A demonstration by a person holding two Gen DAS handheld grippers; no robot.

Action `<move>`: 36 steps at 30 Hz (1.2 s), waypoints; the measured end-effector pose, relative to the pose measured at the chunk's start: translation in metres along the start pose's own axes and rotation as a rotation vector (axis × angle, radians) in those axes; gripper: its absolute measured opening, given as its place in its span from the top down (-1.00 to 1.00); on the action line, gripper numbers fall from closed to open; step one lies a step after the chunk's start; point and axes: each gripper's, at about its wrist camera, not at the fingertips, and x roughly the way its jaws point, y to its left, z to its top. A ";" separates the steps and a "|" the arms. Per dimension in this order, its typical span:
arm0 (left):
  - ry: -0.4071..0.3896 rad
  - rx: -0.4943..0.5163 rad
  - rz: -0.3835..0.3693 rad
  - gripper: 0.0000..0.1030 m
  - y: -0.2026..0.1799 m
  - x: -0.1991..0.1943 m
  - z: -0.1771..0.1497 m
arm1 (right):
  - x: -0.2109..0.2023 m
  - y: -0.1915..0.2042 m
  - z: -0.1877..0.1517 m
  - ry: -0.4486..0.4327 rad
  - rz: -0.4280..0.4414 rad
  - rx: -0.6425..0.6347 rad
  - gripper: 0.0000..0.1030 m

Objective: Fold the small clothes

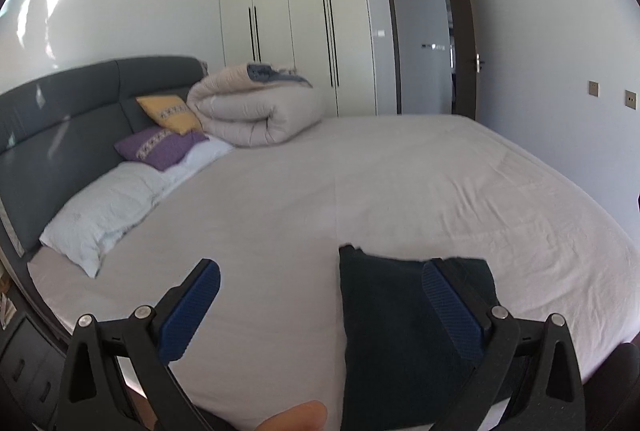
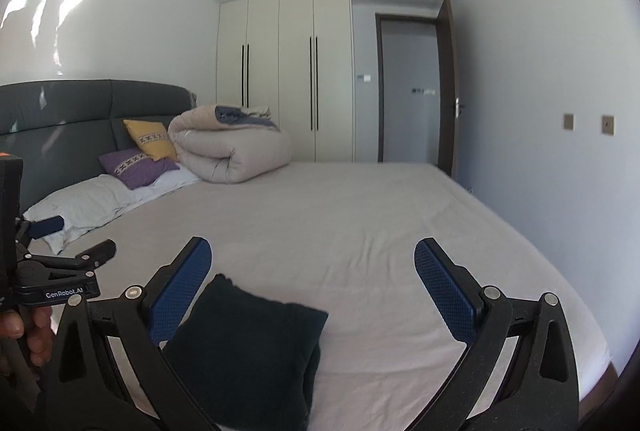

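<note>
A dark, folded small garment (image 1: 392, 327) lies flat on the pale bed sheet (image 1: 320, 199) near the front edge. My left gripper (image 1: 320, 303) is open and empty above it; its right finger overlaps the garment's right part. In the right wrist view the same garment (image 2: 248, 347) lies low and left. My right gripper (image 2: 312, 279) is open and empty, with its left finger at the garment's left edge. The left gripper's body (image 2: 48, 271) shows at the far left of that view, held in a hand.
A rolled beige duvet (image 1: 256, 111) and yellow, purple and white pillows (image 1: 168, 135) lie by the grey headboard (image 1: 60, 119) at the back left. A cream wardrobe (image 1: 300, 31) and an open door (image 1: 464, 39) stand beyond the bed. A wall runs on the right.
</note>
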 end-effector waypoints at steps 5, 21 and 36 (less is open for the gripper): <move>0.198 -0.019 -0.028 -1.00 -0.002 0.035 -0.034 | 0.044 -0.007 -0.039 0.209 0.003 0.084 -1.00; 0.381 -0.031 -0.103 -1.00 -0.015 0.059 -0.074 | 0.124 -0.007 -0.129 0.551 -0.092 0.160 -1.00; 0.382 -0.032 -0.094 -1.00 -0.011 0.062 -0.076 | 0.116 0.001 -0.122 0.566 -0.094 0.144 -1.00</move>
